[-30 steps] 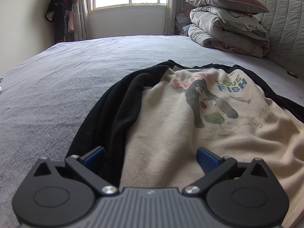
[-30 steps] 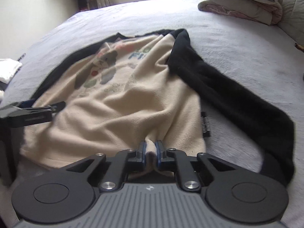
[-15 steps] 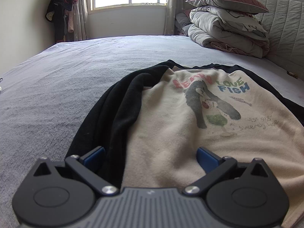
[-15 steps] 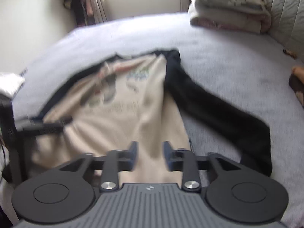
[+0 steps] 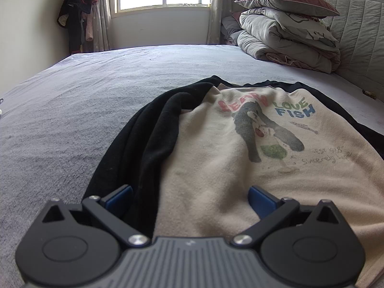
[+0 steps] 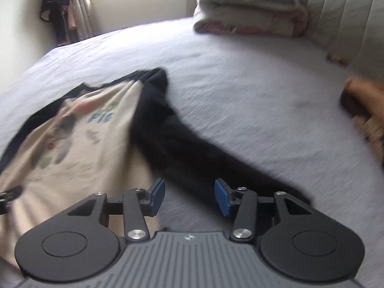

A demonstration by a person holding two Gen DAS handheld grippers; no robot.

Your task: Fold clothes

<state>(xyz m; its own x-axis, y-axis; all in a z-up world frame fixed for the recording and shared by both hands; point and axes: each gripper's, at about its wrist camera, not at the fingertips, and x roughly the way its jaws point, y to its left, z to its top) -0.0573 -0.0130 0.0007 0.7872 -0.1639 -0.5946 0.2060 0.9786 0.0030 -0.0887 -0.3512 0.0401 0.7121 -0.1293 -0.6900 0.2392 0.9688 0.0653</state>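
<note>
Fingers (image 6: 189,195) of the right gripper, just parted and empty, hover over the sweatshirt's (image 5: 240,158) black sleeve (image 6: 192,158) on the bed (image 6: 240,76); pinch it near the cuff, fold across.

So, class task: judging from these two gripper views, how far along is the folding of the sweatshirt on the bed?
Done: the sweatshirt lies spread flat, print up, on the bed. In hand: nothing is gripped; the left gripper is open over the hem, and the right gripper, whose jaws have just been opening, is open over the right black sleeve. Left: both sleeves are still unfolded, and so is the body.
</note>
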